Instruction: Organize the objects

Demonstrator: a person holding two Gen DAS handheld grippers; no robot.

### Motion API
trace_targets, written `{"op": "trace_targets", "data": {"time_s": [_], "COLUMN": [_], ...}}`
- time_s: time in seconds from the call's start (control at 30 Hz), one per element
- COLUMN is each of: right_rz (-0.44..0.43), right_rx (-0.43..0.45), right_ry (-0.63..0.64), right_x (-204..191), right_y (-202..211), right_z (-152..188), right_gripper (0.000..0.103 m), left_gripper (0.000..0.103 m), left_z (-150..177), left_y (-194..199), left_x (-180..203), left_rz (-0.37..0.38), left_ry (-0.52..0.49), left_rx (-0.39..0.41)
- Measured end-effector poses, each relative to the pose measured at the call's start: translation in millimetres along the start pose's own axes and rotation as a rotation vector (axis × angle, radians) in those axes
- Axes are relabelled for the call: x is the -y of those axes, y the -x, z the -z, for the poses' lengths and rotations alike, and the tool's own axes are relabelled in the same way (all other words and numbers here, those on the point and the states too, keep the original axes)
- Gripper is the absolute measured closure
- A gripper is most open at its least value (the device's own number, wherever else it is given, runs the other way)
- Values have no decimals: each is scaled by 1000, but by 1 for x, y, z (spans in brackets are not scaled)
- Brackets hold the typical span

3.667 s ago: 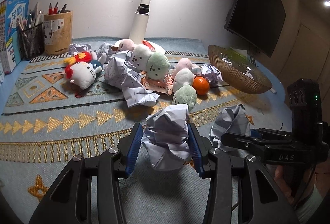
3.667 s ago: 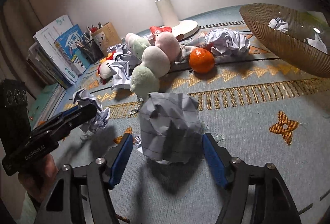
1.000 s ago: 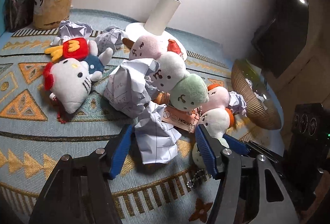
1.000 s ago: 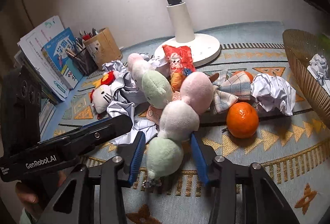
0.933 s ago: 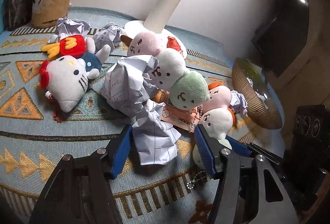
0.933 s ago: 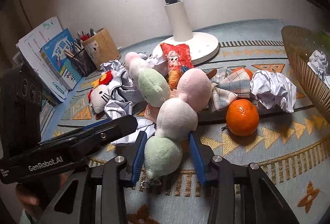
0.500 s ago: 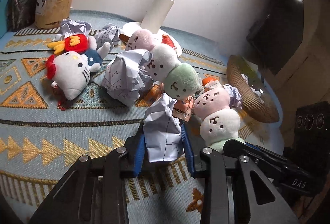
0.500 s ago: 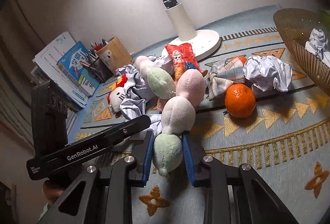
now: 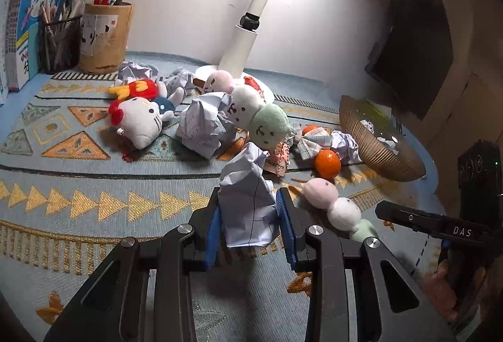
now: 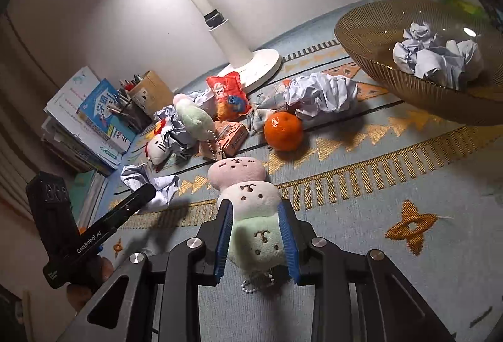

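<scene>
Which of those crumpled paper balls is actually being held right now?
The tall crumpled paper clamped in the left gripper. The other paper balls lie loose among the toys or in the bowl.

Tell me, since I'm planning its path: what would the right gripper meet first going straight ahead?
Probably the round orange tangerine, just beyond the pink-white-green dumpling plush that the right gripper holds; depth is uncertain.

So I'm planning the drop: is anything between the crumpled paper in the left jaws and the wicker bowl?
Partly. The orange and a paper ball lie on the rug before the wicker bowl; the crumpled paper can pass above them.
</scene>
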State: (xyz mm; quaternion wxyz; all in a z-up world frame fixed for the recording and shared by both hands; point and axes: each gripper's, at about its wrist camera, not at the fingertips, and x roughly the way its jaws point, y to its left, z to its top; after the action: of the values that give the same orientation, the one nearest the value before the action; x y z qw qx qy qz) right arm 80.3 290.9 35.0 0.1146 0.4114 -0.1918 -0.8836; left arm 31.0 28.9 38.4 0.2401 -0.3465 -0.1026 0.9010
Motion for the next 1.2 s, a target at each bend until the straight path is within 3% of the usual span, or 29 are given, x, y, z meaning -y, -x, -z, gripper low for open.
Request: {"op": "trace_targets", "data": {"time_s": [0.07, 0.13, 0.3, 0.4, 0.47, 0.53, 0.8, 1.03, 1.2], "right_rz": [35, 70, 137, 169, 236, 224, 215, 238, 241], "right_rx": [0, 18, -20, -32, -54, -44, 18, -29, -5], "right_ry": [49, 112, 248, 288, 305, 308, 412, 371, 360], "right_x": [-8, -18, -37, -41, -43, -43, -61, -53, -53], "right_y": [-1, -3, -28, -40, -49, -49, -41, -49, -44], "right_z": [-1, 1, 10, 19, 22, 22, 34, 31, 32], "right_gripper": [36, 28, 29, 39, 52, 55, 56, 56, 56], "left_gripper": [73, 73, 73, 73, 73, 73, 73, 73, 73], "left_z": [0, 0, -1, -1, -1, -1, -1, 0, 0], "left_y": [0, -1, -2, -3, -3, -4, -8, -11, -15], "left_x": [3, 3, -3, -2, -1, -2, -3, -5, -2], "left_rz": [1, 3, 17, 18, 18, 18, -12, -61, -65], "left_ry": [-17, -15, 14, 8, 5, 9, 19, 21, 8], "left_rx": [-3, -6, -11, -13, -14, -18, -32, -49, -71]}}
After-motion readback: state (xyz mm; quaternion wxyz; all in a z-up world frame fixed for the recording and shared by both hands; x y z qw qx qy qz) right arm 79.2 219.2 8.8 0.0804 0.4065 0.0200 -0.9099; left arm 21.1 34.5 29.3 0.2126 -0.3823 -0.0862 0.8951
